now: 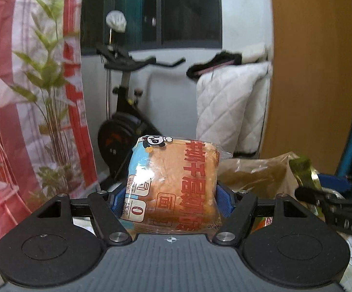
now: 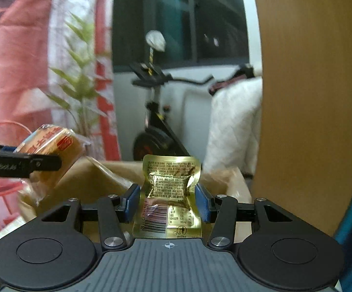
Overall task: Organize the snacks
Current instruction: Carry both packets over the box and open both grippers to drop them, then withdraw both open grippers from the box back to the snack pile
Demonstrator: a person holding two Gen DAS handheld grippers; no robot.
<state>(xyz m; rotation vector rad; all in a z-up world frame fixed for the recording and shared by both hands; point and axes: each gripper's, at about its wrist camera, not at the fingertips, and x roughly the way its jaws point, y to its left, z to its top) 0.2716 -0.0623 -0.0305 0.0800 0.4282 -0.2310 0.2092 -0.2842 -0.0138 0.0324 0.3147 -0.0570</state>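
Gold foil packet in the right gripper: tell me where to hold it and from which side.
Hold the gold foil packet across its puffed middle, as the right gripper does now: one blue pad on each side edge, coming in from the barcode end. The flat sealed margins would likely fold or slip; the crinkled centre gives the pads some bulk. Keep clear of the bread pack beside it.

The bread packet (image 1: pixel 173 185) is orange-brown with red lettering, a pale blue side and a black-and-white panda. The foil sachet (image 2: pixel 171 194) is gold with dark print and a white barcode. The fingers (image 2: pixel 130 203) carry blue pads. The paper bag (image 2: pixel 95 180) is brown.
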